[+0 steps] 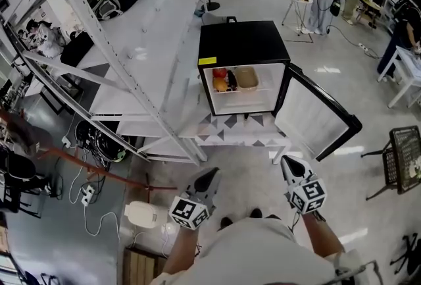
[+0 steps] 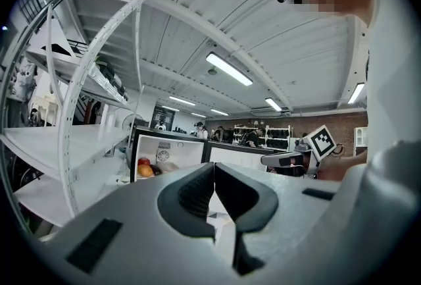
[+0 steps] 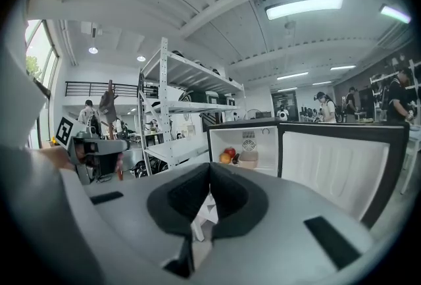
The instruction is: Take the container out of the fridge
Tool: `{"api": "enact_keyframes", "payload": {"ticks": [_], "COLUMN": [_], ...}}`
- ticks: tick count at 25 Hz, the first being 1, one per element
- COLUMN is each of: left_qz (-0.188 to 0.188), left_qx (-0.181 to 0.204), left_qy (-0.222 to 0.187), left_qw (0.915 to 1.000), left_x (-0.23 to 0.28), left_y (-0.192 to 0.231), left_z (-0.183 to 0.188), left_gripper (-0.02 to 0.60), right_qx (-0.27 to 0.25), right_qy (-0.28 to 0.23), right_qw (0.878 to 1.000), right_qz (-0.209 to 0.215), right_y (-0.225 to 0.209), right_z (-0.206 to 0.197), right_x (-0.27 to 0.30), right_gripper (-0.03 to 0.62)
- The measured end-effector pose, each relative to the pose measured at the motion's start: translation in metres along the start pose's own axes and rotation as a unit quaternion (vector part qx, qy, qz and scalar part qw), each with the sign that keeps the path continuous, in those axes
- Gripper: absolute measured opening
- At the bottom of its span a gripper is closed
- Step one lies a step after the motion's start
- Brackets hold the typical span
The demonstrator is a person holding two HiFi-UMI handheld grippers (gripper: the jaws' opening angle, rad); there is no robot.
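Fridge (image 1: 242,43): black, door (image 1: 316,118) swung open | container (image 1: 247,77): tan, on shelf inside fridge, just right of fruit (image 1: 220,79) | left gripper (image 1: 210,175): jaws clenched, nothing between (well short of fridge) | right gripper (image 1: 287,162): jaws clenched, empty

Container (image 1: 247,77) inside fridge (image 1: 242,42), right of fruit (image 1: 220,83); rack (image 1: 150,33) left of fridge.

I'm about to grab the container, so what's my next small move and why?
Probably open the right gripper and bring it toward the tan container: the fridge door stands open, but this gripper and the left gripper are shut, empty, and well short of it.
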State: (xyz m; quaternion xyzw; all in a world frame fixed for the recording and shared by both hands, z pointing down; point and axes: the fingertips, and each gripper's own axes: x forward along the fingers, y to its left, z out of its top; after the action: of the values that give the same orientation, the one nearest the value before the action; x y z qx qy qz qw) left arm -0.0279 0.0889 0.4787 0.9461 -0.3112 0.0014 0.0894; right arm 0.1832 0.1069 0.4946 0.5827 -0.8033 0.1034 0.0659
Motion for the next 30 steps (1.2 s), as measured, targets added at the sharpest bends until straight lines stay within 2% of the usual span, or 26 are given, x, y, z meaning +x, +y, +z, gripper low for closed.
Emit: {"api": "enact_keyframes", "payload": {"ticks": [9, 17, 30], "left_qz": [0.022, 0.039, 0.055], "left_qx": [0.002, 0.009, 0.009], "left_qy": [0.007, 0.003, 0.0], "left_qw": [0.9997, 0.9992, 0.9985], "left_x": [0.021, 0.053, 0.093], "left_y": [-0.002, -0.009, -0.018], "left_z": [-0.005, -0.006, -0.007], "left_gripper": [0.005, 0.005, 0.005], "right_qx": [0.003, -0.009, -0.013], "right_qy": [0.0, -0.002, 0.001], "right_qw": [1.0, 0.999, 0.998], "right_qz": [0.026, 0.043, 0.064], "right_y": [-0.019, -0.053, -0.092], "right_z": [-0.004, -0.001, 0.0], "right_x": [0.009, 0.019, 0.036], "right_gripper": [0.007, 0.008, 0.008]}}
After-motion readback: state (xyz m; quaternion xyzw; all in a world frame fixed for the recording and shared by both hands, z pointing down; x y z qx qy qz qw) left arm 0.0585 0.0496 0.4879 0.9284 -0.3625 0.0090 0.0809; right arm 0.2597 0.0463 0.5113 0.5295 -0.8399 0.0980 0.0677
